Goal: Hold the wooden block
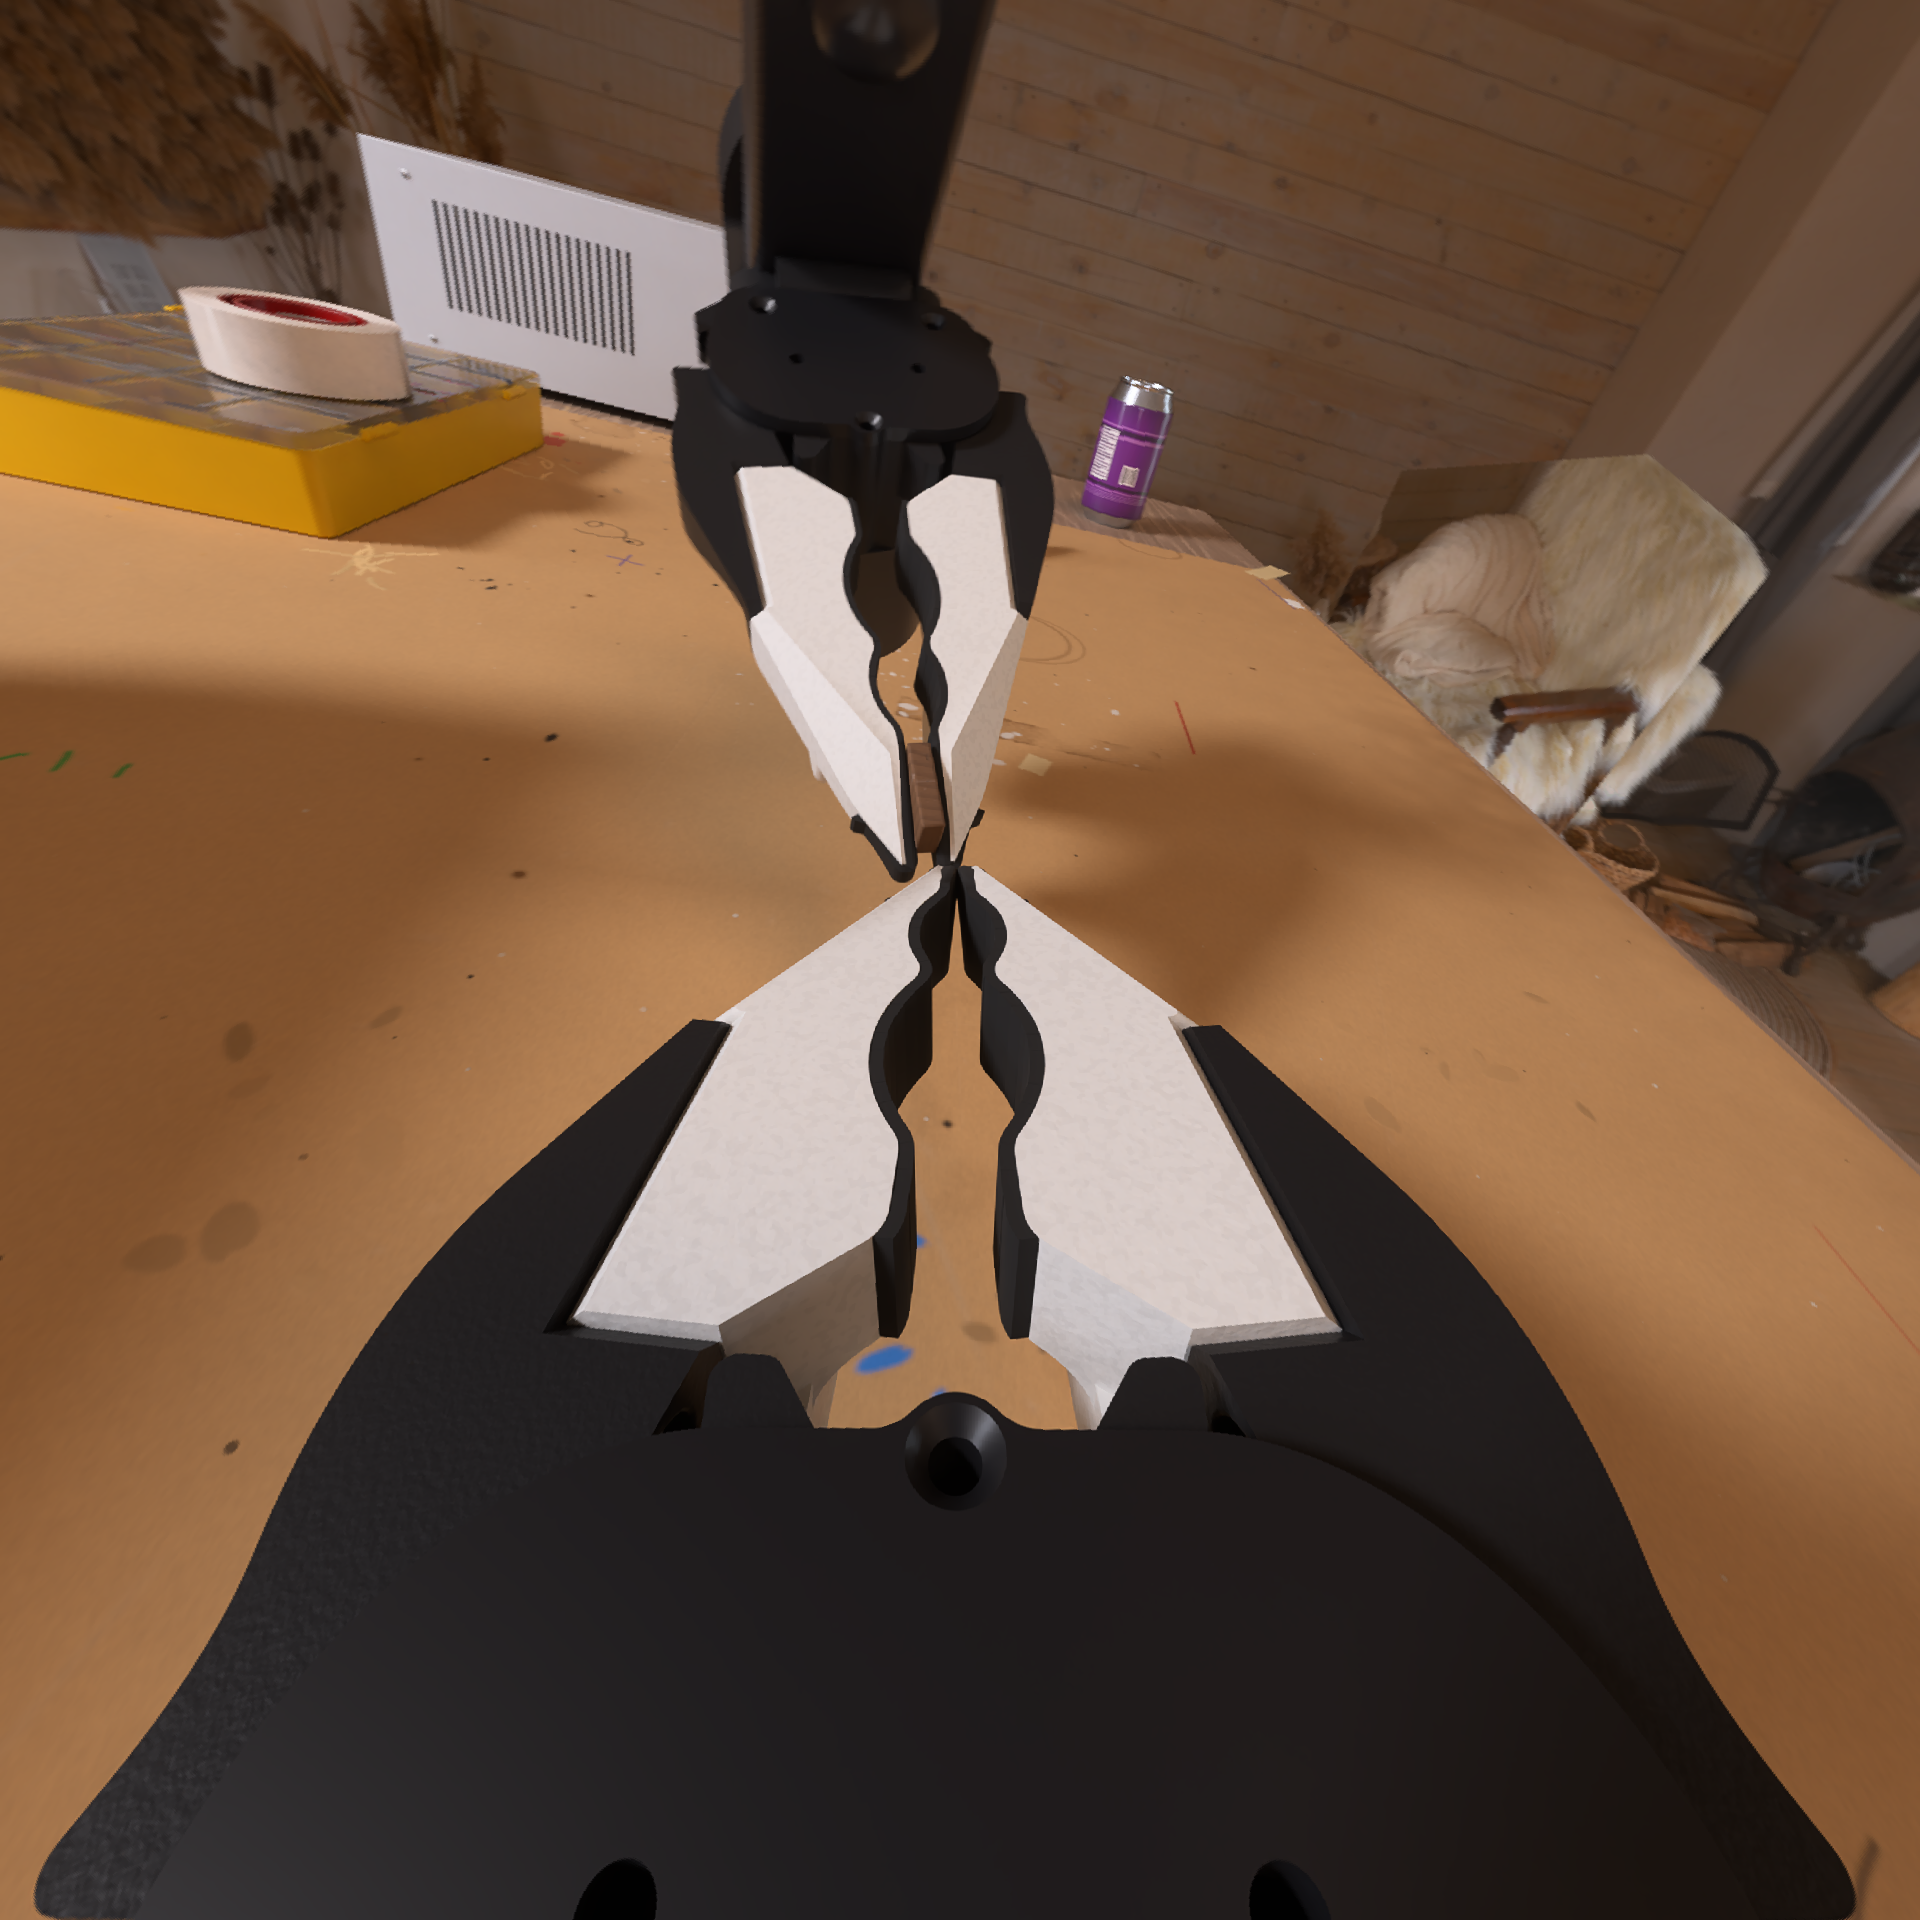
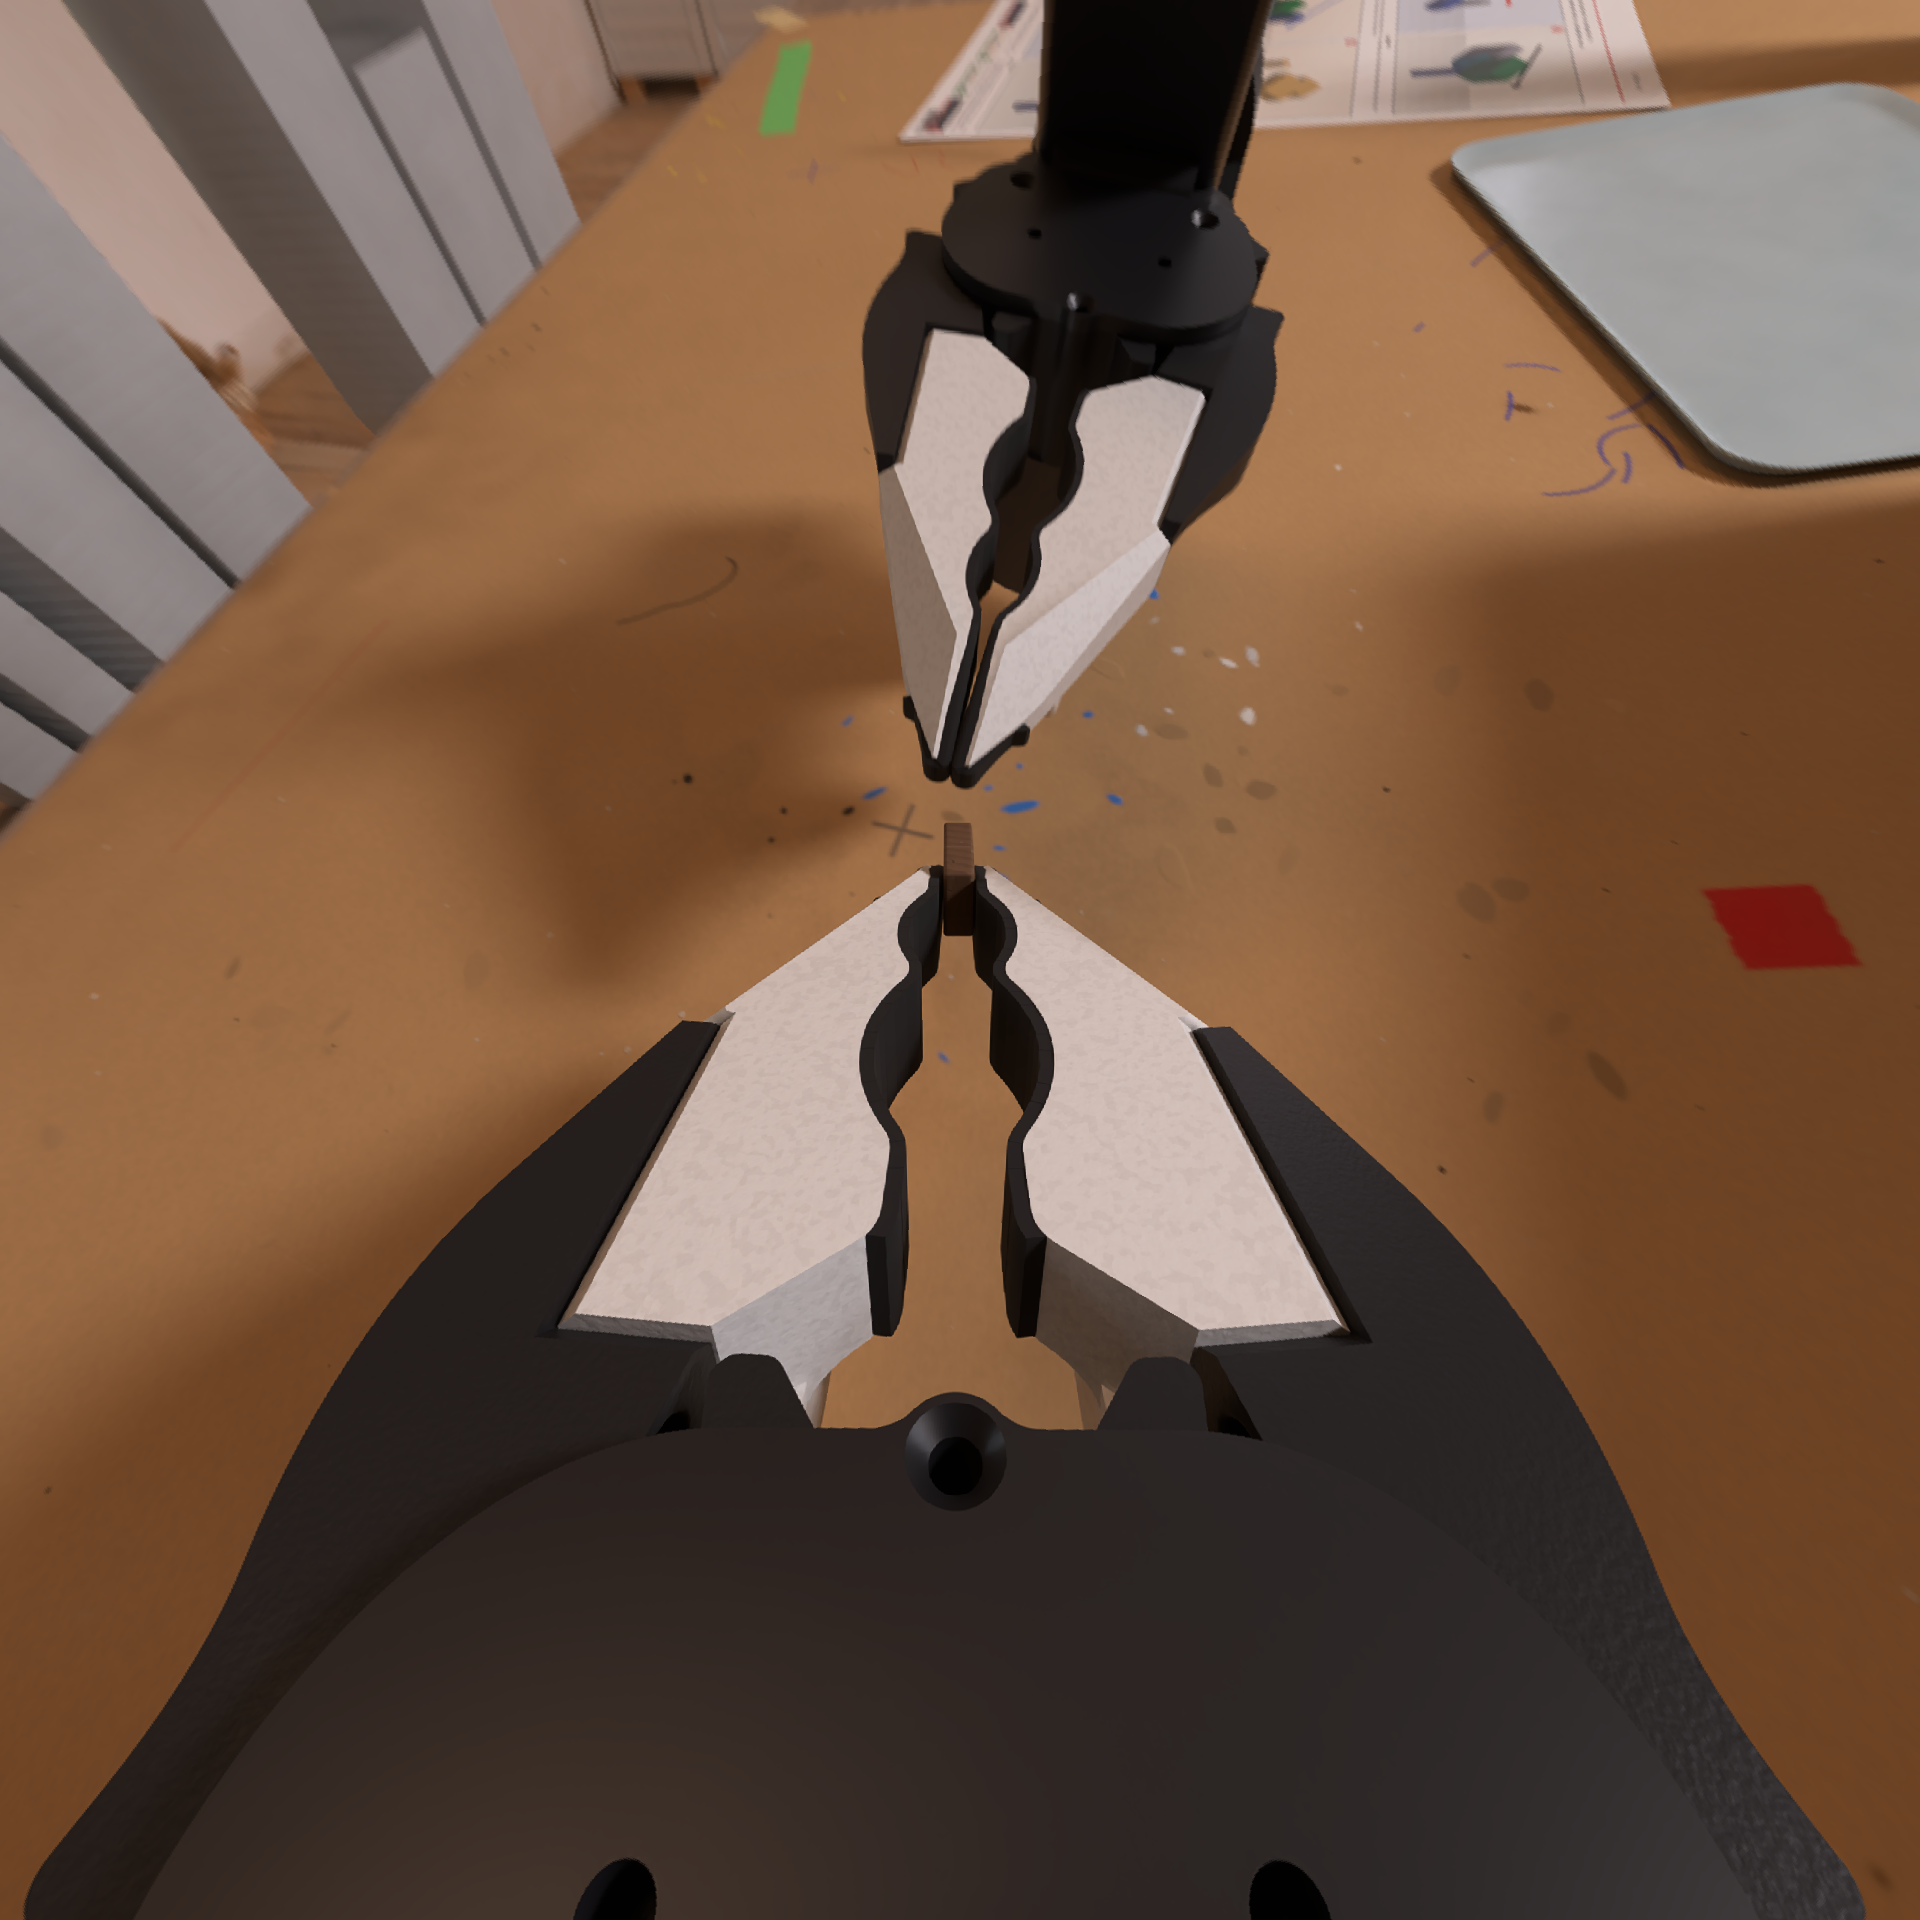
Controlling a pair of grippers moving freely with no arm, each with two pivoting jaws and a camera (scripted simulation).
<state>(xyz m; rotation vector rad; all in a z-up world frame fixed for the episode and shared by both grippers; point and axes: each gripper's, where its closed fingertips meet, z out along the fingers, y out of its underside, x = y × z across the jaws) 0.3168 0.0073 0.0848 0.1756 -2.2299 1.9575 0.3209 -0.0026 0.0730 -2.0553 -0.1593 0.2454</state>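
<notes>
A yellow organiser box (image 1: 260, 436) with a tape roll (image 1: 296, 343) on its clear lid sat by the bench's far edge; a purple can (image 1: 1127, 452) stood nearer the corner. A grey tray (image 2: 1725, 270) lay elsewhere.

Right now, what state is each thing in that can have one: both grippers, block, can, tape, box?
Right gripper: shut on the wooden block.
Wooden block: pinched at the fingertips, clear of the table.
Left gripper: shut, holding nothing.
Purple can: upright on the table.
Tape roll: lying flat on the yellow box.
Yellow box: lid closed.
</notes>
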